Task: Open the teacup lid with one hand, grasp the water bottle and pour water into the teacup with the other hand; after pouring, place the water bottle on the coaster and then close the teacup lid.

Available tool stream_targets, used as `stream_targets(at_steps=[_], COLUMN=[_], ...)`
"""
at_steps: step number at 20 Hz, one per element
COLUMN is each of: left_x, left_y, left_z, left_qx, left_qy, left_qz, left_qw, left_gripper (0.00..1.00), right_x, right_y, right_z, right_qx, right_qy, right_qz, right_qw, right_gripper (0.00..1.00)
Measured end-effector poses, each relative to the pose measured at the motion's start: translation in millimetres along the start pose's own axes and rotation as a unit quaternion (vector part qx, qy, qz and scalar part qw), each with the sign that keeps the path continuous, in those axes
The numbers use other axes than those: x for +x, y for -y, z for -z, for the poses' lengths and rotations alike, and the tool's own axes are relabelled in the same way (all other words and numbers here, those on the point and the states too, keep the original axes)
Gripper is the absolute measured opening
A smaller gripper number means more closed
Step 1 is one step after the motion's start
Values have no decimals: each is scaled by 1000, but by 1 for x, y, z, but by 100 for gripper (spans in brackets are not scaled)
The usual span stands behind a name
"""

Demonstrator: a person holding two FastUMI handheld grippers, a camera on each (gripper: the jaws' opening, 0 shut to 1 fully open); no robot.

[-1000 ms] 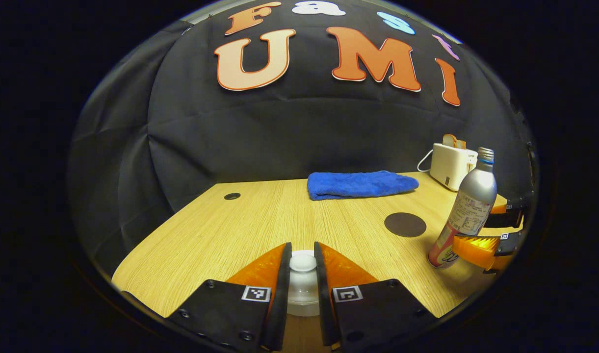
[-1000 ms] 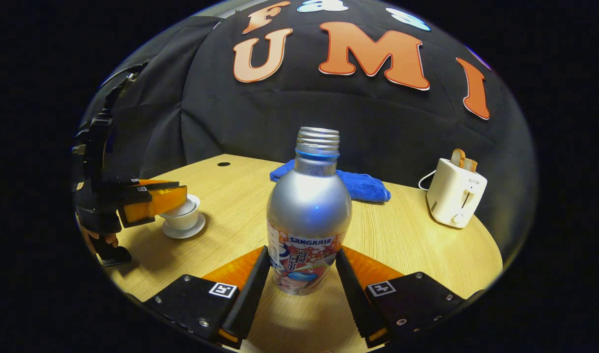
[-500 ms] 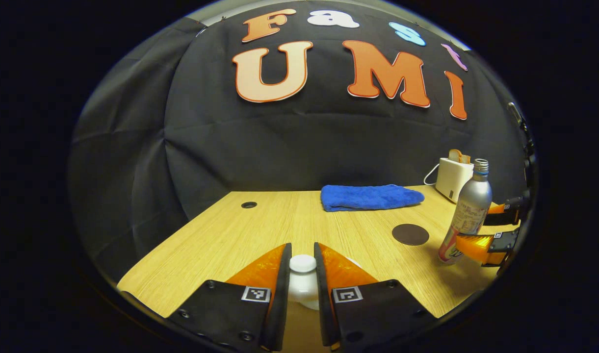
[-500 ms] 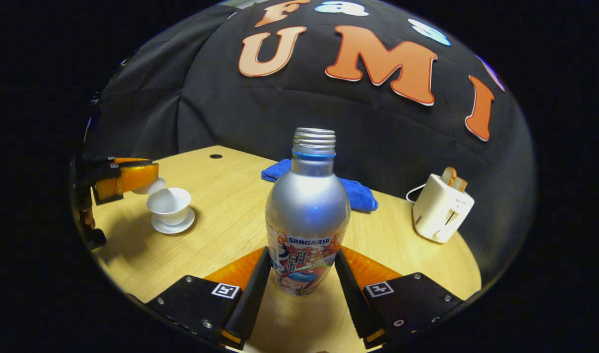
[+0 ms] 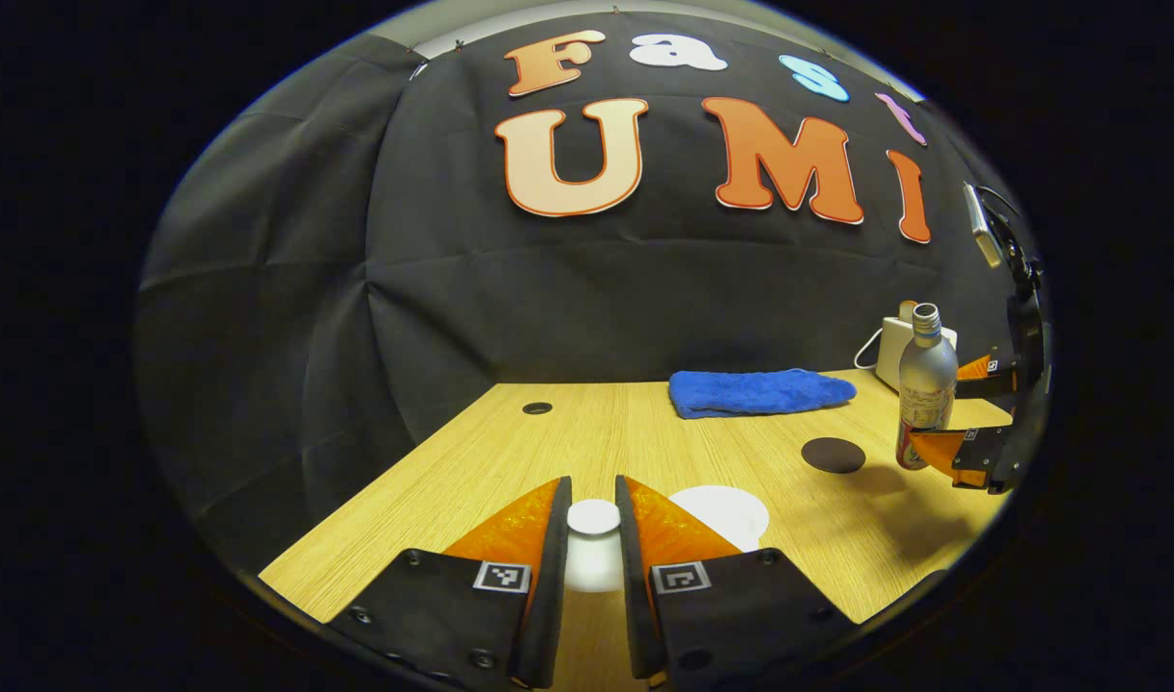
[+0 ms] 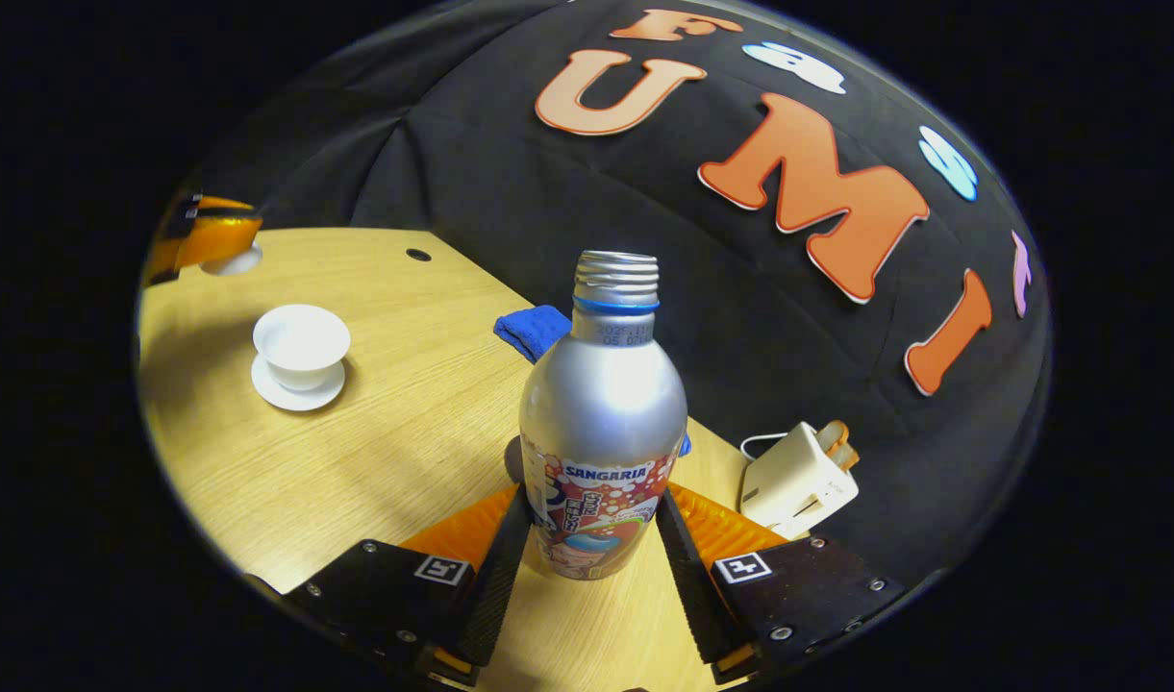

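White porcelain sits between the fingers of the left tool (image 5: 593,567): the teacup lid (image 5: 593,517) is clamped by its knob, both fingers pressing on it, and it is carried clear above the wooden bench (image 5: 510,461). From this tool the open teacup (image 5: 721,509) lies just ahead and slightly to the right, below the lid and partly hidden by the right finger. In the right gripper view the same cup (image 6: 301,344) stands on its saucer (image 6: 298,389), well off to the left of the right tool, with the left tool (image 6: 207,245) and the lid (image 6: 233,259) it holds hovering beyond the cup at the far left edge. The right tool (image 6: 587,553) holds the water bottle (image 6: 603,423) closed on its lower body, both fingers against its sides; the bottle is uncapped and stands upright along the tool, while the bench and wall slant in that view. Directly behind the bottle's base a sliver of the dark round coaster (image 6: 513,459) shows. In the left gripper view the coaster (image 5: 833,455) lies far ahead to the right, with the bottle (image 5: 925,384) raised just right of it in the right tool (image 5: 971,418). A blue towel (image 5: 760,392) lies ahead of both tools, and a white toaster (image 6: 798,481) sits just right of the bottle
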State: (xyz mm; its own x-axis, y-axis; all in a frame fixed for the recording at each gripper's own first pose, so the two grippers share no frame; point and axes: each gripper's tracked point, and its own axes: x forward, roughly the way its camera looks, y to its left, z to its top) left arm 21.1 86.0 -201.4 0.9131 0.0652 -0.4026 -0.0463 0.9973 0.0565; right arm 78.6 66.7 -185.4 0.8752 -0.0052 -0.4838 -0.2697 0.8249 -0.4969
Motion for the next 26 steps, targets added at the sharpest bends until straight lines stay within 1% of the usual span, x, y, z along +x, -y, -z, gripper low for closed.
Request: stream_targets(at_steps=[3,4,5,9,14,18,23,26], left_x=[-7,-9,-9,-16,-22,-26,-29,-29], left_y=[-17,-21,-26,-43,-55,-60,-69,-74], left_z=[4,6,7,9,13,18,17,19], left_qx=[-7,-7,-8,-16,-23,-28,-37,-40], left_qy=[0,-1,-1,0,2,-2,5,3], left_qz=[-6,-10,-14,-22,-26,-27,-33,-34], left_qw=[1000,1000,1000,1000,999,999,999,999], left_gripper=[32,29,32,32,32,32,32,32], right_x=[6,8,9,13,22,29,32,38], right_y=[-2,-3,-5,-16,-18,-23,-29,-31], right_z=[-13,-17,-21,-36,-44,-49,-58,-75], right_qx=[-58,-74,-90,-158,-252,-314,-366,-409], right_qy=[6,7,10,22,20,22,26,41], right_qz=[16,18,19,22,38,36,38,52], right_qw=[998,997,996,987,967,948,929,910], right_gripper=[78,77,77,77,77,77,77,77])
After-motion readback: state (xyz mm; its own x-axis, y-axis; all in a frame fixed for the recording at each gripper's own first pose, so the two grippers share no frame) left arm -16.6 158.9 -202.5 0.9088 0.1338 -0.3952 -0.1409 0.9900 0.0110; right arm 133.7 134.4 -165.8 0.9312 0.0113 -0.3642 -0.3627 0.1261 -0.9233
